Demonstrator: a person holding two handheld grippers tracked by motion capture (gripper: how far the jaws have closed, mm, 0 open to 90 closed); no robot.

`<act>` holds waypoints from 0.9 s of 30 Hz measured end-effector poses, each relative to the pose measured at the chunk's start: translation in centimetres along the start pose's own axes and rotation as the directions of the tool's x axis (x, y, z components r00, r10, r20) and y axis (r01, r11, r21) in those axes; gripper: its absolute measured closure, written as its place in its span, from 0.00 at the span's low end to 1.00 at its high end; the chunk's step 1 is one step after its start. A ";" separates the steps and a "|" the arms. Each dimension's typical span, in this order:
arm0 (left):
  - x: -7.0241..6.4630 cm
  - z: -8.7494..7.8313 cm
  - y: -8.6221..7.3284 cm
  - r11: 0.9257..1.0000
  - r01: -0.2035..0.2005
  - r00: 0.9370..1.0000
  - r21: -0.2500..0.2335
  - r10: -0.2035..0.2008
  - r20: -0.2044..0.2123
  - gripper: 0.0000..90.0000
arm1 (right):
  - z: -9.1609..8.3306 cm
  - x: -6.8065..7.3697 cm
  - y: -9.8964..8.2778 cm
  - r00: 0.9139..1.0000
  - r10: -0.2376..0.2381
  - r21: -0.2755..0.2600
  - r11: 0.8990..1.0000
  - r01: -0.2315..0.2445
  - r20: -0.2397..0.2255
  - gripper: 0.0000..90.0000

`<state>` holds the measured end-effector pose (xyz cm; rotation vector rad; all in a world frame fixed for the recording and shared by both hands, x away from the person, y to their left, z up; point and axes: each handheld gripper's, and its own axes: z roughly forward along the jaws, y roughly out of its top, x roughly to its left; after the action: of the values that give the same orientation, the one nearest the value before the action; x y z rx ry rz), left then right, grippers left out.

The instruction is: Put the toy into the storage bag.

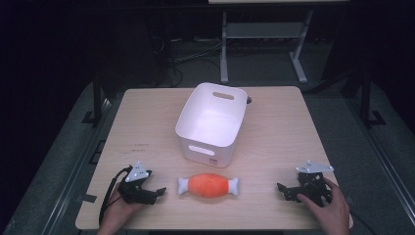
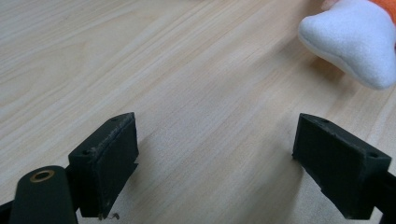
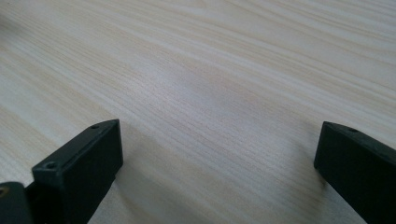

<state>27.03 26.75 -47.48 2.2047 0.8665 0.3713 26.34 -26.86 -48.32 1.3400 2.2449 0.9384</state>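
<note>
Showing small label on white bin point(image 1: 211, 122) front, writing unreadable.

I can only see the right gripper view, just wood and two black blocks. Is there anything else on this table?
Observer: Yes, a white bin stands at the middle of the table.
Operator: Anything near me?
Observer: An orange and white plush toy lies in front of the bin, between the right gripper and the left gripper.
Operator: Is the other gripper holding it?
Observer: No. The left gripper is open, and the toy's white end lies ahead of its jaws, untouched.
</note>
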 end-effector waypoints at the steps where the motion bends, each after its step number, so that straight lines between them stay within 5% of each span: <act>1: 0.0 0.0 0.0 1.000 0.000 1.000 0.000 0.000 0.000 0.15 | 0.0 0.0 0.0 1.000 0.000 0.000 1.000 0.000 0.000 0.01; 12: 0.0 -0.2 -0.1 1.000 0.001 1.000 -0.010 -0.001 0.001 0.19 | 0.0 0.0 0.0 1.000 0.000 0.000 1.000 0.000 0.000 0.01; 19: 0.0 -0.9 0.7 0.999 -0.008 0.999 -0.033 0.009 0.049 0.46 | 0.0 0.0 0.0 1.000 0.000 0.000 1.000 0.000 -0.001 0.01; 27: 0.1 -1.0 3.0 0.999 -0.021 0.988 -0.024 0.025 0.152 0.85 | 0.0 0.0 0.0 1.000 0.001 0.000 1.000 -0.001 -0.001 0.01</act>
<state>28.04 25.80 -44.66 2.1919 0.7515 0.2192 26.35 -26.85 -48.32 1.3405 2.2449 0.9395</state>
